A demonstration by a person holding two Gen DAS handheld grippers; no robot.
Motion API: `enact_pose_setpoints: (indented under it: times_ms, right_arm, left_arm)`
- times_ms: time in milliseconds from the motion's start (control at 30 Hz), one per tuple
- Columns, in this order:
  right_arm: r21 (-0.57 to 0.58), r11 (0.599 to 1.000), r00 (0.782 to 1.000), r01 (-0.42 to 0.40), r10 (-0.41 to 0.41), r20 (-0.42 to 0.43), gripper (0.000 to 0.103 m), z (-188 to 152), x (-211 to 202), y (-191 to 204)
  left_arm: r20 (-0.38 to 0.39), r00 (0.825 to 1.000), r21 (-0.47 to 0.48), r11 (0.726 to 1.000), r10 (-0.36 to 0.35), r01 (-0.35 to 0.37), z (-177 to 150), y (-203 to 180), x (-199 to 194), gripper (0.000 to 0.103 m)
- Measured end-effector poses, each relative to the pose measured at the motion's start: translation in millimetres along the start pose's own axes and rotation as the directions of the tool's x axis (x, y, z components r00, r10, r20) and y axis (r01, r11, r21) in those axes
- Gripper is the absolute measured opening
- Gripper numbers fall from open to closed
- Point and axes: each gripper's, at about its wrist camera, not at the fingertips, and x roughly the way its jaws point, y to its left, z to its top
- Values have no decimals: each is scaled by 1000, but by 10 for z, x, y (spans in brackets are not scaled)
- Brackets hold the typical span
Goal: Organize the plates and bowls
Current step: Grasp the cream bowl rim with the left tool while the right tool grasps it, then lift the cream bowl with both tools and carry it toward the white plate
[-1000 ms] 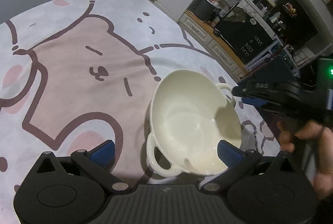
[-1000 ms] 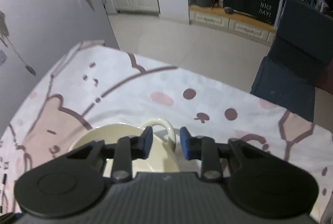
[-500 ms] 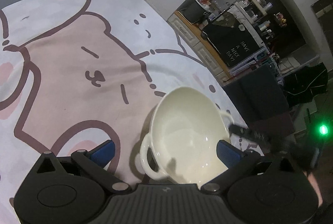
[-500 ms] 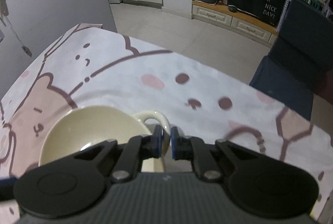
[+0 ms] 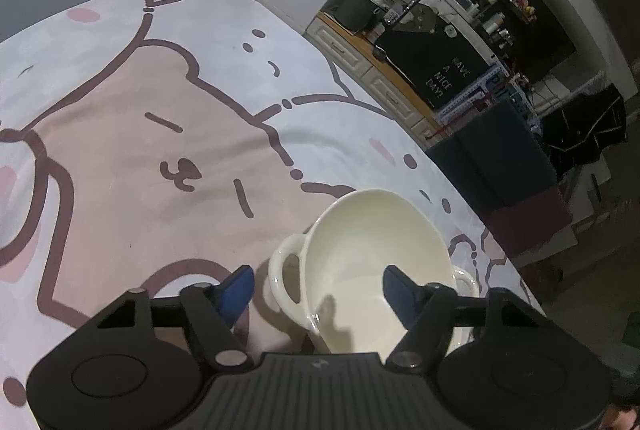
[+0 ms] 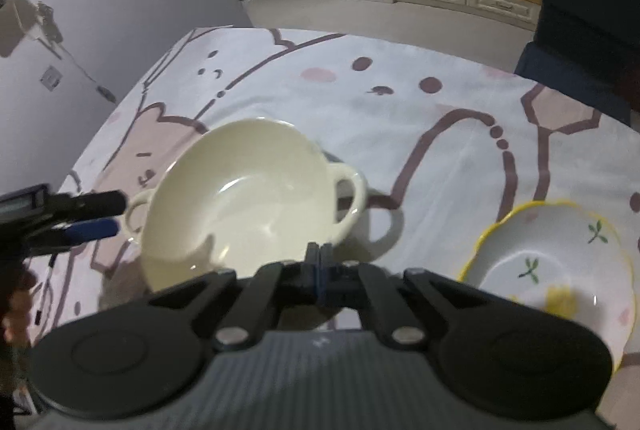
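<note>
So the left gripper [image 5: 318, 290] has its blue pads spread, and they've just been closing in; the near-left rim and loop handle of the cream bowl [image 5: 372, 250] sit between them but I don't see either pad pressing on it, one pad hangs over the cloth left of the handle and the other hovers inside the bowl; the right gripper [image 6: 320, 266] has its fingers pressed together on nothing, they closed up within the last moment, and the bowl's near rim sits just beyond its tips; outward from there, the bowl rests on the cartoon-print tablecloth [image 5: 120, 118] with one handle [image 6: 348, 196] toward the right and the other toward the left gripper; further right and close to the near edge there's a flowered bowl [image 6: 548, 270] with a wavy yellow rim, apart from the cream one; handling-wise, my guess is glazed ceramic, so stiff, fairly hefty, slick and chippy if it knocks the other dish; I'd pinch the rim wall, one pad inside and one outside, or clamp a loop handle, since the glaze probably slides under a shallow grip; the soft cloth may bunch if it gets dragged, so lifting seems safer.
</note>
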Motion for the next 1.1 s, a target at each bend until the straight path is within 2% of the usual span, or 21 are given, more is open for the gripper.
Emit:
enact_pose_setpoints:
  times_ms: [67,100,133,167,200,267,433,500,567,700,733,867,1100]
  right_arm:
    - [-7,1000,1000,8,-8,18,10,8,-33,28]
    - [-9,1000,999,20,-19,31,28,27,-49,31]
    - [-5,999,998,41,-41,43,42,46,-59,25]
    - [-3,998,997,60,-59,55,70,53,-78,14]
    - [-8,997,995,76,-75,71,79,80,-75,11]
    - [-24,998,995,66,-64,79,79,162,-31,-25]
    - [-44,998,998,50,-48,40,74,326,197,-57]
    - [-57,998,999,39,-38,31,64,364,283,-52]
    - [-60,998,1000,23,-23,17,57,387,344,-48]
    - [-46,998,999,40,-40,-13,33,414,459,-69]
    - [-34,999,999,43,-43,-23,30,415,481,-86]
    - [-4,1000,999,-1,1,-38,28,424,503,-182]
    - [-34,999,998,-40,38,-55,27,433,496,-235]
  left_arm:
    - [-9,1000,10,1000,-4,4,19,18,31,61]
    - [-13,1000,15,1000,-5,5,21,20,40,60]
    - [-19,1000,23,1000,-5,6,31,23,56,59]
    - [-24,1000,31,1000,-4,5,36,21,70,56]
    - [-30,1000,37,999,-1,3,43,23,89,55]
    - [-46,999,45,999,2,0,54,27,131,46]
    - [-73,997,52,999,6,-2,47,33,207,43]
    - [-80,997,50,999,5,-1,46,39,229,43]
    - [-86,996,49,999,13,-8,44,44,250,37]
    - [-96,995,39,999,21,-17,46,79,287,29]
    - [-100,995,37,999,23,-19,46,92,296,26]
    - [-108,994,27,1000,15,-13,40,122,328,23]
    - [-119,993,16,1000,-10,12,30,157,378,23]
